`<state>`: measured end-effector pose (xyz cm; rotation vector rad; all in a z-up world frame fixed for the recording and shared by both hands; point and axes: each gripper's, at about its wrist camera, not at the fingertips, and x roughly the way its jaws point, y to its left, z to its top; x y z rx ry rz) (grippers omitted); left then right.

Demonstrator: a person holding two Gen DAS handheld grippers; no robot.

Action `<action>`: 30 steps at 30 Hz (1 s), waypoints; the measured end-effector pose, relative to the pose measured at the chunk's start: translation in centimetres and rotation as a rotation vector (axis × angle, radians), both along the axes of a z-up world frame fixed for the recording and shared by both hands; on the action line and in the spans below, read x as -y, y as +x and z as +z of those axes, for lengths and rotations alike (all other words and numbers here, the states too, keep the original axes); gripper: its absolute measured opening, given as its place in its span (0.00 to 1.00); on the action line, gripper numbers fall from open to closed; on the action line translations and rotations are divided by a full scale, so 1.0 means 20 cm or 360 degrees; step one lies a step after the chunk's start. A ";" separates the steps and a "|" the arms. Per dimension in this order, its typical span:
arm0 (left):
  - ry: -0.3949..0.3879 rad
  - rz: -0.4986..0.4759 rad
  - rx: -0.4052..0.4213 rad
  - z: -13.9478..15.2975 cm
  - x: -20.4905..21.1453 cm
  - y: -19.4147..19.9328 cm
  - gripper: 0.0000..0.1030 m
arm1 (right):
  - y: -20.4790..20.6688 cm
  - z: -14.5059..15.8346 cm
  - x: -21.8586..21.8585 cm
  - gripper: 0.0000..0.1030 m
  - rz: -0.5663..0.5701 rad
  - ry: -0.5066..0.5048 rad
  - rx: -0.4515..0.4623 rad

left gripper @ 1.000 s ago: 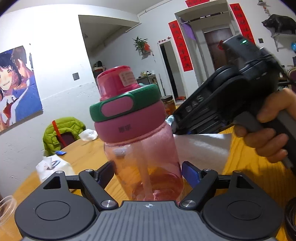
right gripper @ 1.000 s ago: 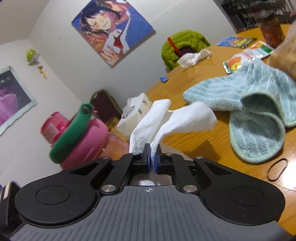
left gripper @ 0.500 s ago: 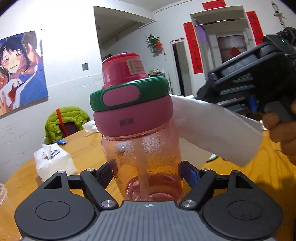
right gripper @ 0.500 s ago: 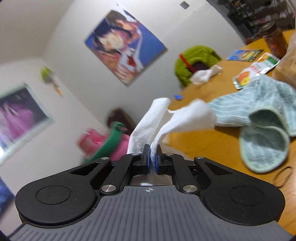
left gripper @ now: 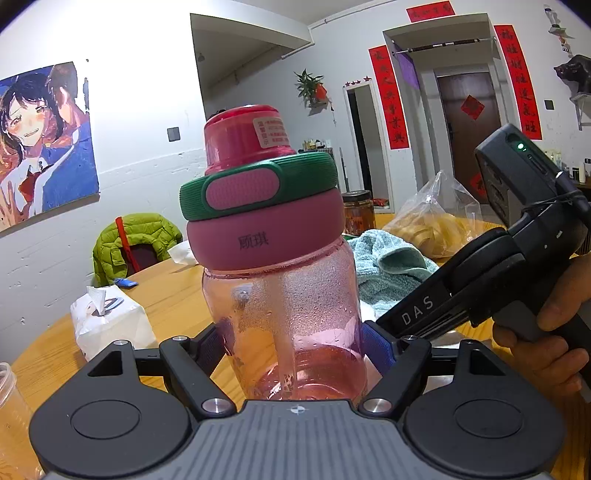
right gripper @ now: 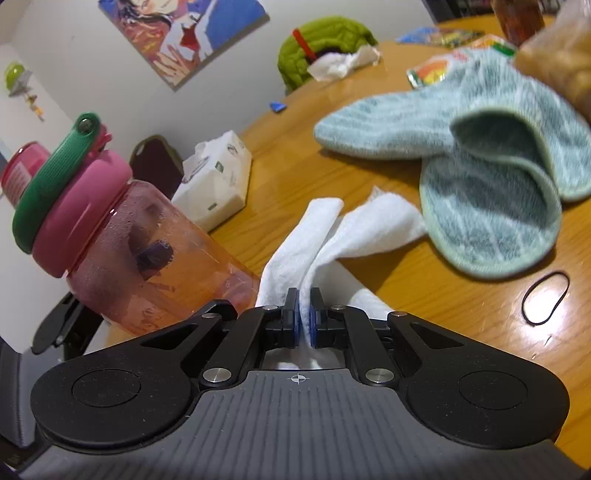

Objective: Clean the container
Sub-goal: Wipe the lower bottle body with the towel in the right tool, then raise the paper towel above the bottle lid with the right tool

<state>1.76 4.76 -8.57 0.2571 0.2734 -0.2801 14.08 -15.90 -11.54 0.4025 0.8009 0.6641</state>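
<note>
Bottle (left gripper: 284,295) base being hidden behind left gripper (left gripper: 295,341) body. Tissue (right gripper: 332,240) tail disappearing under right gripper (right gripper: 303,317) body. Clear cup (left gripper: 7,398) getting cut off at left edge. Towel (right gripper: 480,166) blurring slightly; jar (right gripper: 517,14) cropped by top edge.

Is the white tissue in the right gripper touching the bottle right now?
Cannot tell. In the right wrist view the tissue meets the bottle outline near the fingers, but overlap hides any contact or gap.
</note>
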 end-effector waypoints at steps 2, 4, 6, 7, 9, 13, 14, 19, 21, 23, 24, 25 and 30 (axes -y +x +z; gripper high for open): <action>-0.0024 -0.0006 0.0021 0.01 -0.01 -0.02 0.82 | -0.01 0.02 0.01 0.11 -0.0035 -0.0024 0.0059; -0.0048 -0.0012 0.0043 0.02 -0.03 -0.04 0.88 | -0.01 0.04 0.03 0.11 -0.0106 -0.0018 0.0120; -0.0065 -0.0024 0.0078 0.03 -0.04 -0.07 0.89 | -0.01 0.05 0.07 0.11 -0.0173 -0.0003 0.0162; -0.0062 -0.0036 0.0097 0.04 -0.03 -0.08 0.89 | -0.01 0.06 0.08 0.11 -0.0186 0.0005 0.0166; -0.0014 -0.0043 0.0072 0.06 -0.01 -0.06 0.89 | 0.00 0.07 0.11 0.11 -0.0212 0.0021 0.0174; 0.0170 -0.0030 0.0023 0.09 0.05 -0.03 0.89 | -0.01 0.08 0.08 0.19 -0.0194 -0.0108 0.0218; 0.0196 -0.0029 0.0050 0.09 0.05 -0.03 0.89 | -0.01 0.08 0.08 0.28 -0.0187 -0.0147 0.0231; 0.0106 -0.0071 0.0062 0.03 -0.02 -0.04 0.89 | -0.03 0.10 0.03 0.48 -0.0148 -0.0344 0.0291; 0.0082 -0.0075 0.0017 0.01 -0.05 -0.02 0.89 | -0.05 0.11 0.02 0.54 -0.0121 -0.0396 0.0336; 0.0050 -0.0069 -0.0001 0.02 -0.07 -0.02 0.89 | -0.06 0.11 0.00 0.55 -0.0095 -0.0455 0.0383; 0.0038 -0.0074 0.0005 0.02 -0.08 -0.02 0.89 | -0.07 0.10 -0.02 0.55 -0.0081 -0.0502 0.0408; 0.0025 -0.0078 0.0010 0.02 -0.08 -0.02 0.89 | -0.08 0.09 -0.05 0.53 -0.0072 -0.0556 0.0436; -0.0018 -0.0110 -0.0008 0.02 -0.10 -0.01 0.83 | -0.09 0.08 -0.09 0.03 -0.0153 -0.0675 0.0484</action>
